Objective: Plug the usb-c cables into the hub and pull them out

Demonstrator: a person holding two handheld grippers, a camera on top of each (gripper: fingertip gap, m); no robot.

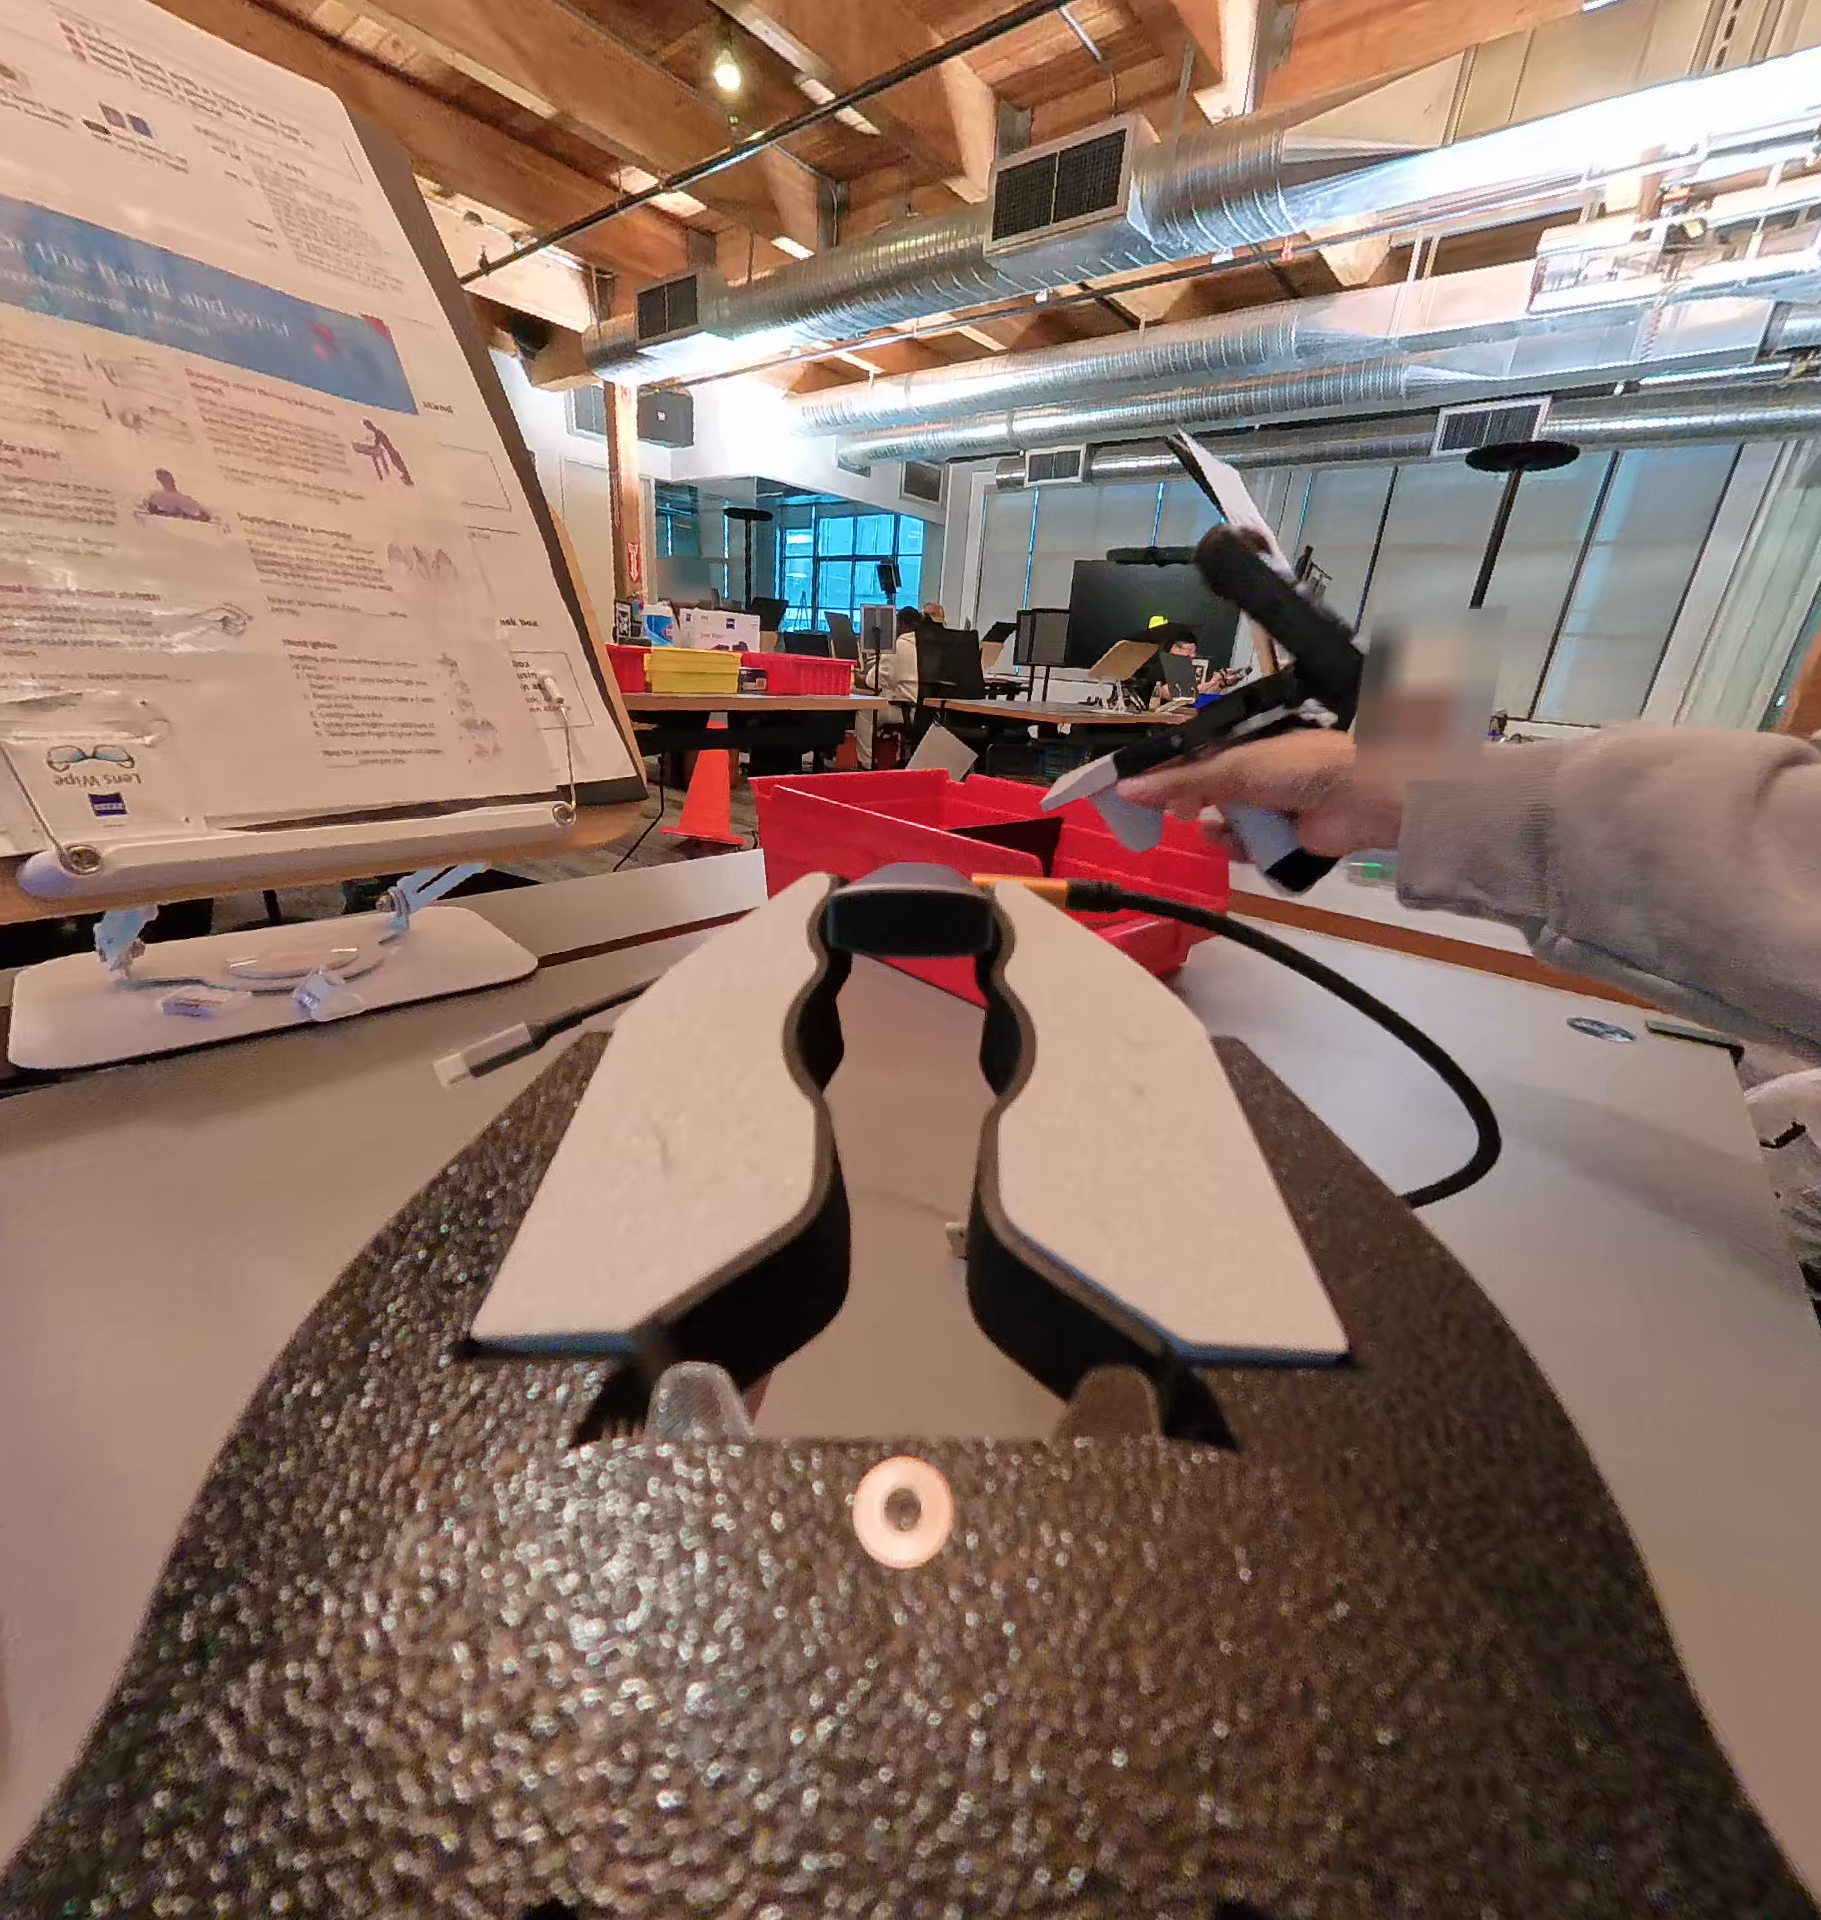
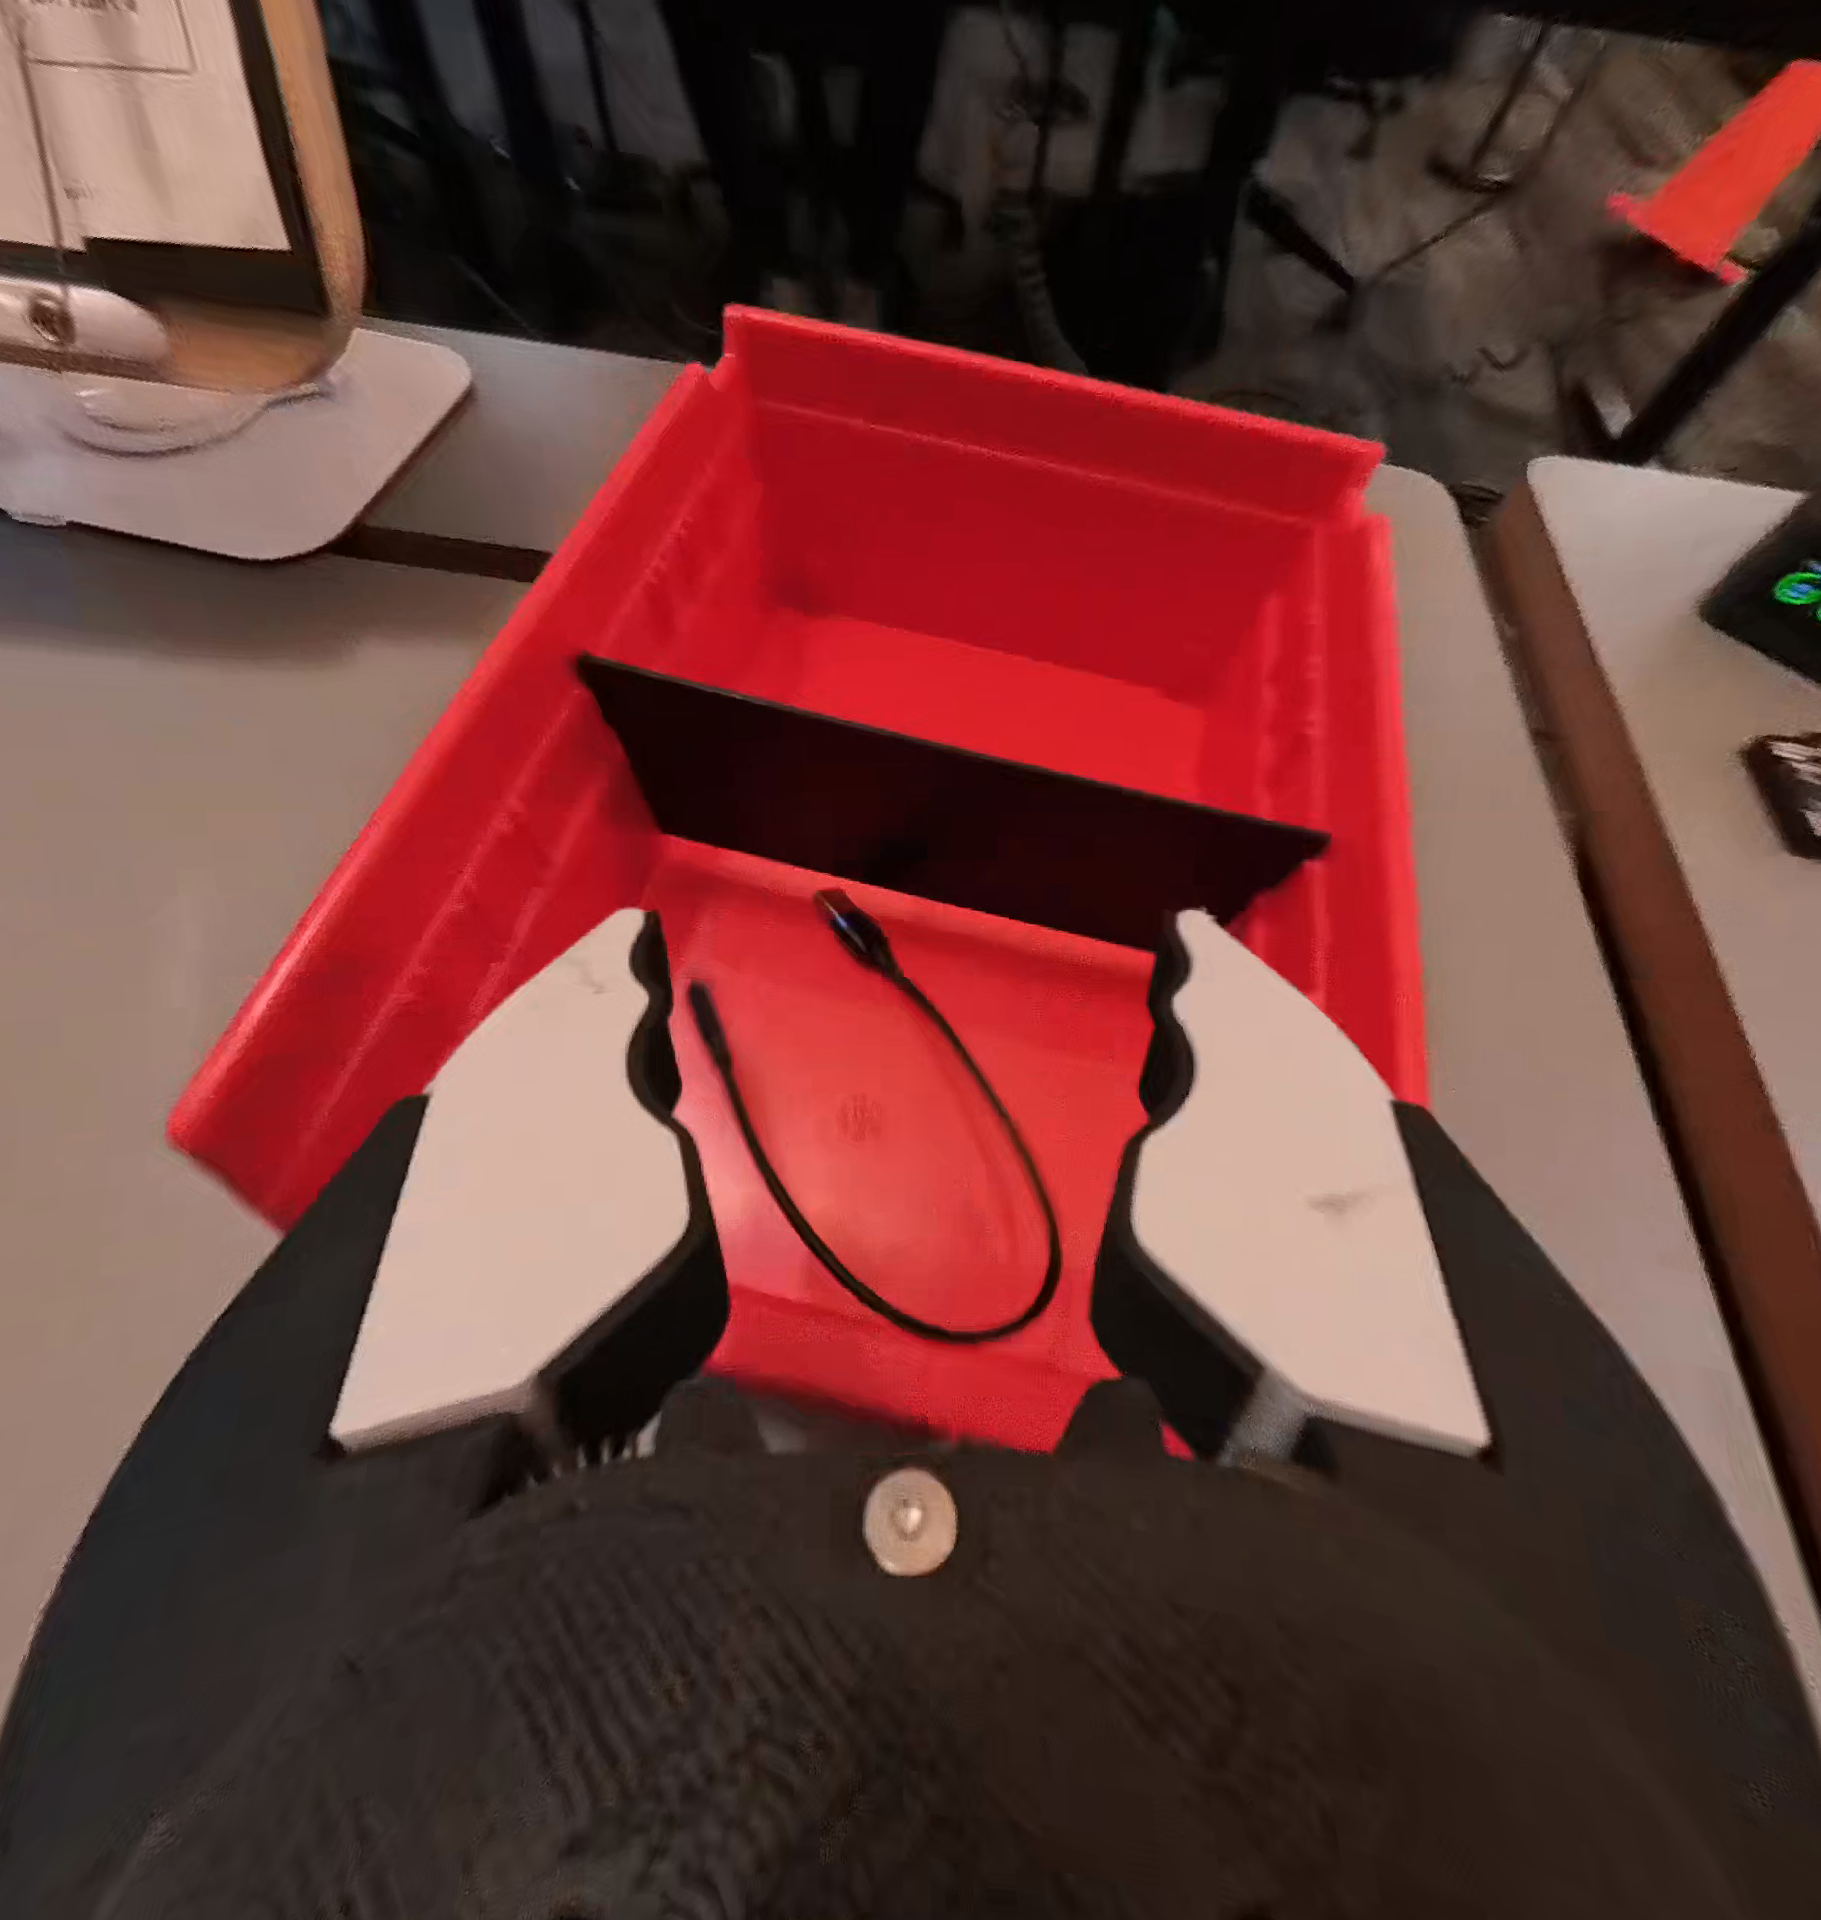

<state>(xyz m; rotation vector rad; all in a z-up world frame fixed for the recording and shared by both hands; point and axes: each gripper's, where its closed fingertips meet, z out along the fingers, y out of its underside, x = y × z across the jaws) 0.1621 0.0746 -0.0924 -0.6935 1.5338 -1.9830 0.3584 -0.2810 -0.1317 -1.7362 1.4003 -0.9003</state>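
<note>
Left hand-held gripper (image 1: pixel 908 925) clenched on the grey hub (image 1: pixel 908 914) at its fingertips, held above the worktop (image 1: pixel 210 1195); one black cable with an orange plug (image 1: pixel 1031 886) appears seated in the hub's right side and loops down to the worktop. Right hand-held gripper (image 2: pixel 911 951) released, jaws wide, poised over the near compartment of the red bin (image 2: pixel 449 914), where a short black usb-c cable (image 2: pixel 989 1091) lies loose. Risks: the thin cable could slip from the wide pads or be pinched mid-length rather than at the plug, and the tip-only grip could let the hub twist under insertion force.

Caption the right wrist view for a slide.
Open right gripper above a red bin holding a short black cable before its black divider.
</note>
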